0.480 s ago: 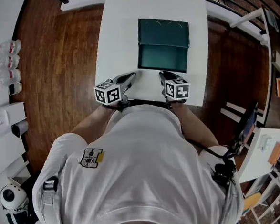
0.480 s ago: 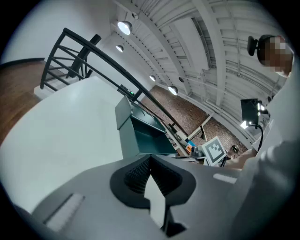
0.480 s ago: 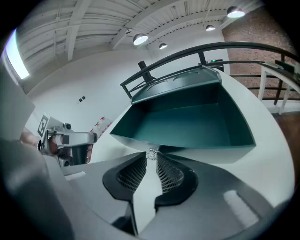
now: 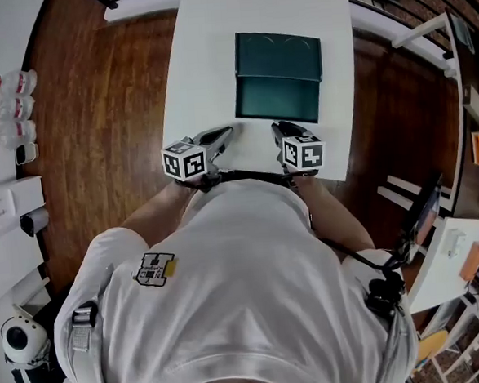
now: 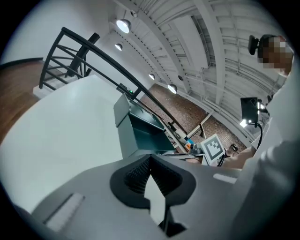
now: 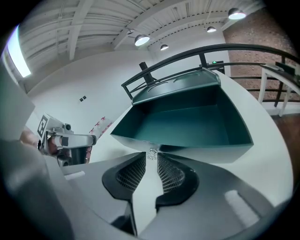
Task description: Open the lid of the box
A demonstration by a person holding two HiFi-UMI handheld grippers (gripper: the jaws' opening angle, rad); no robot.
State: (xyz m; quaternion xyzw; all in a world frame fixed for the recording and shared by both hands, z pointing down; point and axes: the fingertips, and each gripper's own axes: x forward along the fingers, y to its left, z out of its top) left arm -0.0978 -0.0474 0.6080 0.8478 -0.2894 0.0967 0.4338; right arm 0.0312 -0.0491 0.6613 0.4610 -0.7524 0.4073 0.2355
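Note:
The dark teal box [image 4: 278, 98] stands on the white table [image 4: 206, 58] with its lid [image 4: 279, 57] swung back and the inside bare. My left gripper [image 4: 225, 131] rests near the table's front edge, short of the box's front left corner, its jaws shut and empty. My right gripper [image 4: 277, 127] sits just before the box's front wall, with a narrow gap between its jaws and nothing in it. In the right gripper view, the gripper [image 6: 151, 157] points at the front rim of the box [image 6: 187, 124]. The left gripper view has the gripper [image 5: 150, 157] aimed at the box [image 5: 140, 133].
A dark railing [image 6: 197, 54] runs behind the table's far edge. Brown wood floor [image 4: 95, 115] lies on both sides. White furniture [image 4: 452, 253] and shelving stand at the right, small white devices [image 4: 8, 104] at the left wall.

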